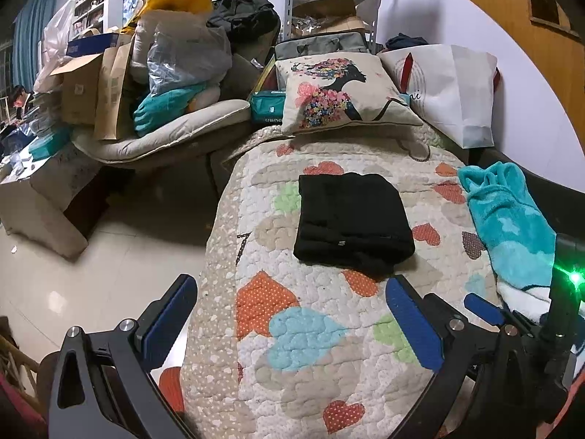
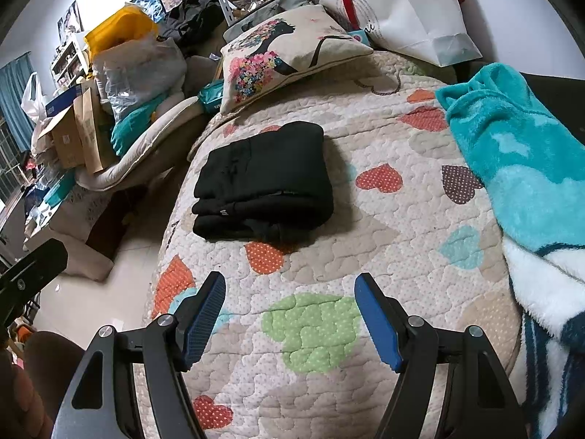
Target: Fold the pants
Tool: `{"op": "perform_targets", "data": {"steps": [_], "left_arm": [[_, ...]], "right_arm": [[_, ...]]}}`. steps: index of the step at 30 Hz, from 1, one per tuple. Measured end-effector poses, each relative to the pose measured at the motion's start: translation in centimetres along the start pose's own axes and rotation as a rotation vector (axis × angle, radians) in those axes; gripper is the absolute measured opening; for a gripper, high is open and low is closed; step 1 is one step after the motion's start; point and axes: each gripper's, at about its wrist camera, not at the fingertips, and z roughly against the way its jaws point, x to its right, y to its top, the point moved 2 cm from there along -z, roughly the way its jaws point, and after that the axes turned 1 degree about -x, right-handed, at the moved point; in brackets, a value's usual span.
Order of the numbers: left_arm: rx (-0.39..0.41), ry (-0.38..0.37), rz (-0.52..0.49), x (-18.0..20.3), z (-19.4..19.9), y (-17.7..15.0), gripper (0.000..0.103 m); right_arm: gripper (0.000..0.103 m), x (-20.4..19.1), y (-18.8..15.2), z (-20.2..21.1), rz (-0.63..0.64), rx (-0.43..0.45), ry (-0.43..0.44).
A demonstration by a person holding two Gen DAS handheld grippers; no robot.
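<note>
Pants (image 1: 353, 221) aren't in either gripper: the left gripper (image 1: 292, 323) has its blue-padded fingers (image 1: 172, 323) spread wide with only quilt between them, and the right gripper (image 2: 290, 320) is the same deal, fingers (image 2: 378, 323) wide apart and holding nothing. Both hover over the near end of the heart-patterned quilt (image 1: 310, 362), short of the pants and not touching them. Those black pants sit folded into a compact, chunky rectangle, layers stacked, lying flat in the middle of the quilt. Off to the right there's a fluffy teal blanket (image 2: 519, 168) draped along the quilt's edge, apart from the pants. Past the pants, a cushion (image 1: 342, 91) printed with a flowery woman's profile leans at the far end, with a white paper bag (image 1: 455, 89) just beside it.
</note>
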Motion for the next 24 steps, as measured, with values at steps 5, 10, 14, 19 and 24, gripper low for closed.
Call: {"op": "perform_targets", "data": {"steps": [5, 10, 14, 19, 24], "left_arm": [[-0.007, -0.004, -0.003, 0.1, -0.1, -0.1, 0.103], [-0.018, -0.01, -0.005, 0.2, -0.3, -0.3, 0.103], [-0.028, -0.015, -0.003, 0.2, -0.5, -0.4, 0.103], [-0.041, -0.02, -0.005, 0.3, -0.8, -0.6, 0.103], [-0.056, -0.027, -0.015, 0.4, -1.1, -0.9, 0.103]], "right_arm": [[0.078, 0.0, 0.0, 0.0, -0.001, -0.002, -0.002], [0.079, 0.0, -0.1, -0.1, 0.001, -0.006, -0.004], [0.079, 0.1, -0.2, -0.3, 0.005, -0.012, -0.004], [0.079, 0.1, -0.2, -0.4, 0.006, -0.015, -0.004], [0.079, 0.1, -0.3, -0.5, 0.008, -0.02, -0.008]]}}
